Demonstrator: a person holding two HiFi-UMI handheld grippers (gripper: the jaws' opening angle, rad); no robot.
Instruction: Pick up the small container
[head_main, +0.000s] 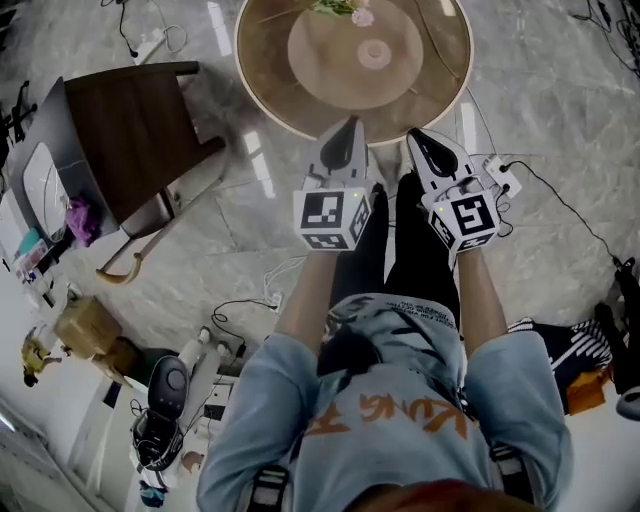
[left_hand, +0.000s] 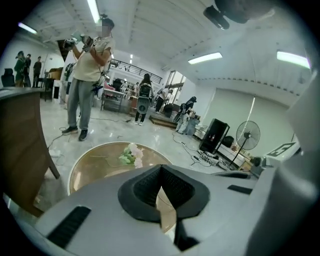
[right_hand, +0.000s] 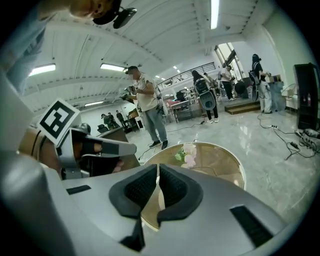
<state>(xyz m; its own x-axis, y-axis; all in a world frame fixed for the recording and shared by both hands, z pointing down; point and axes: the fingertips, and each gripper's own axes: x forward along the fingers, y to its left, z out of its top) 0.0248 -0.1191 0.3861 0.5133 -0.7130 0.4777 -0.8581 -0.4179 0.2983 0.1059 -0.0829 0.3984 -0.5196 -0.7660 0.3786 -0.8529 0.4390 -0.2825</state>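
A small round container (head_main: 374, 53) stands near the middle of the round, glass-topped table (head_main: 440, 90), with a bunch of pale flowers (head_main: 340, 8) at the far edge. Both grippers hover side by side over the table's near rim, short of the container. My left gripper (head_main: 347, 125) has its dark pads (left_hand: 142, 187) meeting at the tips, with nothing between them. On my right gripper (head_main: 415, 135) the pads (right_hand: 175, 187) stand a thin slit apart, and that slit is empty. The gripper views show the table (left_hand: 95, 160) and flowers (right_hand: 187, 155) beyond the jaws, not the container.
A dark wooden chair (head_main: 140, 130) stands left of the table. A power strip (head_main: 500, 175) and cables lie on the marble floor to the right. Bags and gear (head_main: 165, 400) clutter the lower left. Several people, a fan (left_hand: 248, 135) and a speaker (left_hand: 215, 136) stand farther off.
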